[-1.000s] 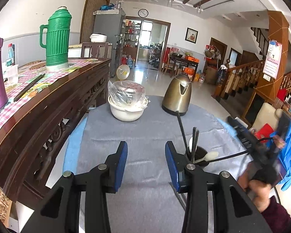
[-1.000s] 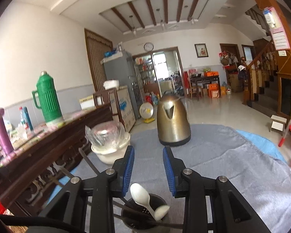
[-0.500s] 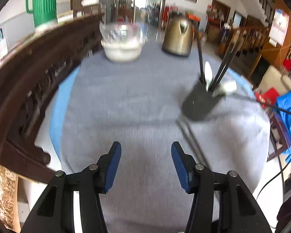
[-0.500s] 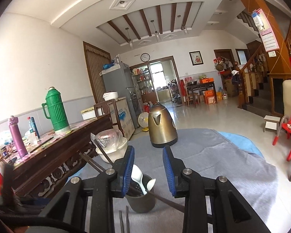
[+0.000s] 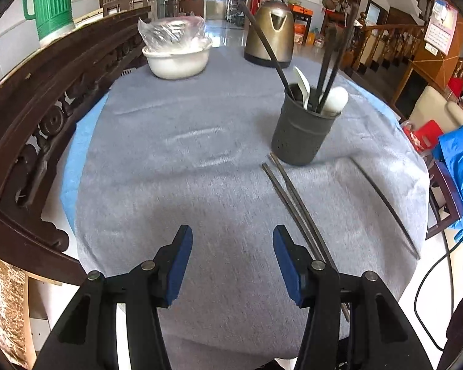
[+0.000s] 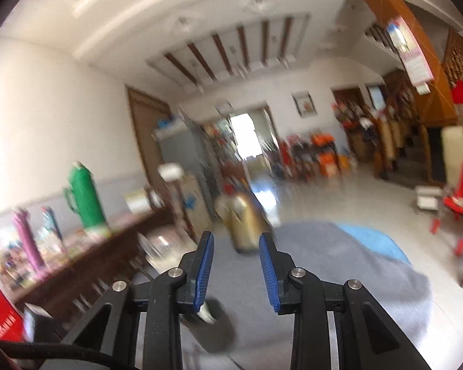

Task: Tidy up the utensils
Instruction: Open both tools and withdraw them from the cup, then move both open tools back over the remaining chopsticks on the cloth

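A dark grey utensil holder [image 5: 299,132] stands on the grey tablecloth [image 5: 176,169], with black chopsticks and white spoons [image 5: 335,100] in it. Two dark chopsticks [image 5: 293,203] lie side by side on the cloth in front of the holder. A single chopstick [image 5: 385,206] lies further right. My left gripper [image 5: 233,240] points down at the cloth, open and empty, its right finger just left of the pair. In the blurred right wrist view my right gripper [image 6: 236,243] is open with nothing between its fingers. The holder [image 6: 213,323] shows below its left finger.
A brass-coloured kettle [image 5: 270,40] and a white bowl under plastic wrap [image 5: 177,58] stand at the table's far side. A dark carved sideboard [image 5: 31,108] with a green thermos [image 5: 54,3] runs along the left. A blue cloth [image 5: 460,166] and a cable hang off the right.
My left gripper has dropped and tipped down toward the cloth, and its jaws stand wider. My right gripper has drawn back from the holder, and its view is now blurred.
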Demonstrator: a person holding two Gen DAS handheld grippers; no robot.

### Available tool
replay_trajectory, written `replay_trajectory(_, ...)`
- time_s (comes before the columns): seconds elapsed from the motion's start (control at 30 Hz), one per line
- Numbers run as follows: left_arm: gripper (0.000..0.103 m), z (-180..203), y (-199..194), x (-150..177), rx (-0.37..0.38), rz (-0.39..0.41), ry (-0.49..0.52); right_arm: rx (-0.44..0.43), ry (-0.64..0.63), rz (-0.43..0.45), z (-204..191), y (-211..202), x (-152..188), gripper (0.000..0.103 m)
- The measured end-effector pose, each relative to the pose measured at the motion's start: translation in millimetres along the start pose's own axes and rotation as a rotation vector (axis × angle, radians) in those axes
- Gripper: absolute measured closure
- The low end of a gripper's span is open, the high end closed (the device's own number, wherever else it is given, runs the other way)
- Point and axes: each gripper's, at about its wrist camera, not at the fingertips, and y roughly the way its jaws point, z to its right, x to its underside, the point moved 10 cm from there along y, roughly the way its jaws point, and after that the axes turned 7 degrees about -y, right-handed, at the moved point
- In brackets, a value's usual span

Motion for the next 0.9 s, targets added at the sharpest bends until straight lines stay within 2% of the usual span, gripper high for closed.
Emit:
replay_trajectory(0.13,0.048,11,7,13,0.010,-0.030,0.027,0.047,0.068,-0.247,45,19,63,0.070)
replay_trajectory(0.23,0.048,20,15,29,0.026,-0.062,0.043,0.048,0.139,-0.382,78,15,104,0.070)
replay_trajectory(0.4,0.048,33,30,56,0.046,-0.117,0.072,0.036,0.255,-0.543,121,-15,158,0.069)
replay_trajectory(0.53,0.048,39,37,67,0.047,-0.144,0.083,-0.004,0.293,-0.639,132,-42,195,0.069)
replay_trajectory(0.7,0.048,43,38,70,0.040,-0.155,0.084,-0.057,0.257,-0.684,119,-58,227,0.069)
replay_trajectory(0.9,0.048,46,35,71,0.032,-0.155,0.094,-0.060,0.073,-0.733,99,-59,249,0.070)
